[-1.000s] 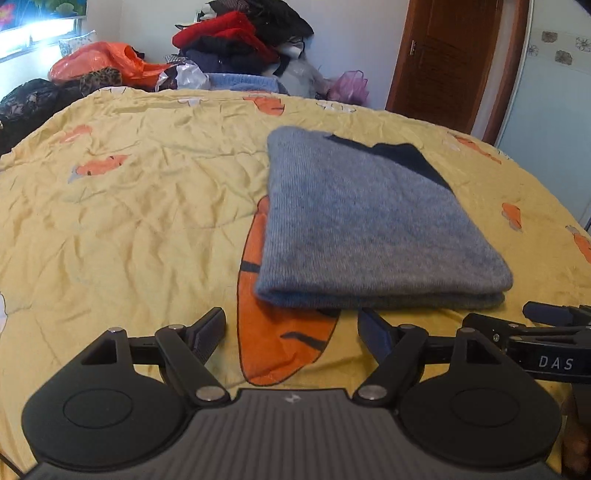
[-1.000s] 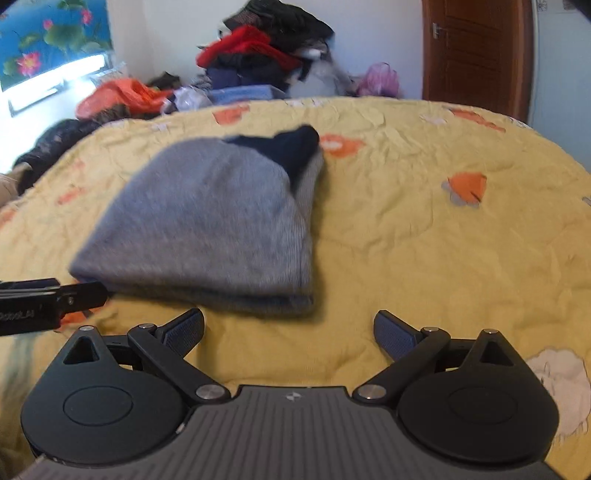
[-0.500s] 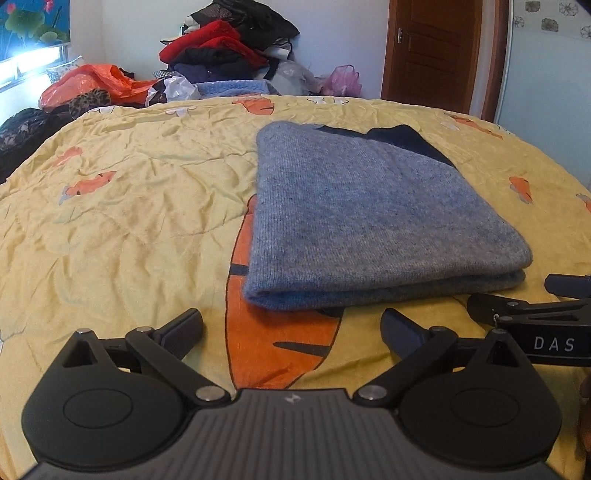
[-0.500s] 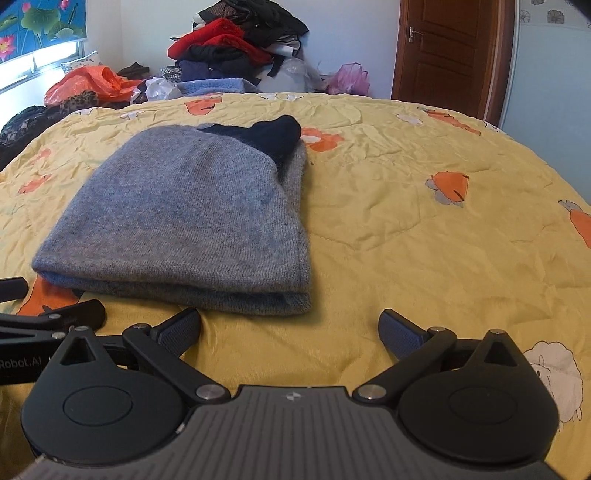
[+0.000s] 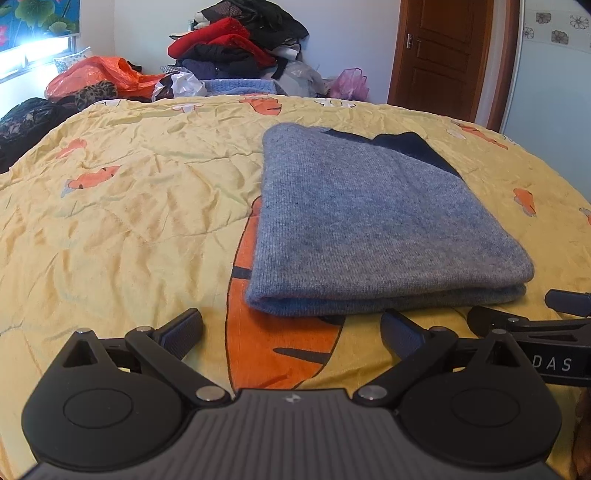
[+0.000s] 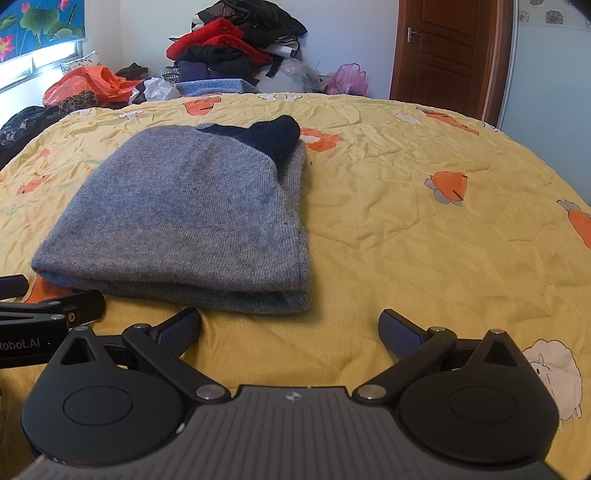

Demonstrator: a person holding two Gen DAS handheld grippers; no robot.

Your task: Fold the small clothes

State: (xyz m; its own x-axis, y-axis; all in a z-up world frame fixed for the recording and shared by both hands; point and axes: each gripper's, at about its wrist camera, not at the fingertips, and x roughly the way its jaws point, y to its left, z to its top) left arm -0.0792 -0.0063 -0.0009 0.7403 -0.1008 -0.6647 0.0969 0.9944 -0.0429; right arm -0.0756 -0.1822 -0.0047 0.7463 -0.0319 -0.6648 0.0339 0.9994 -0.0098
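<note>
Setting: home bedroom, lived-in.
Bed: fills most of both views; crumpled yellow quilt printed with orange carrots and, in the right wrist view, a white sheep.
Clothes pile: red, black and dark garments heaped against the far wall, a blue knit at its foot.
Bags: orange plastic bag and pink bag beside the pile.
Door: brown panelled wood with a metal handle, shut, in the far right corner.
Window: bright, at far left, under a lotus-print curtain.
Walls: plain pale.
</note>
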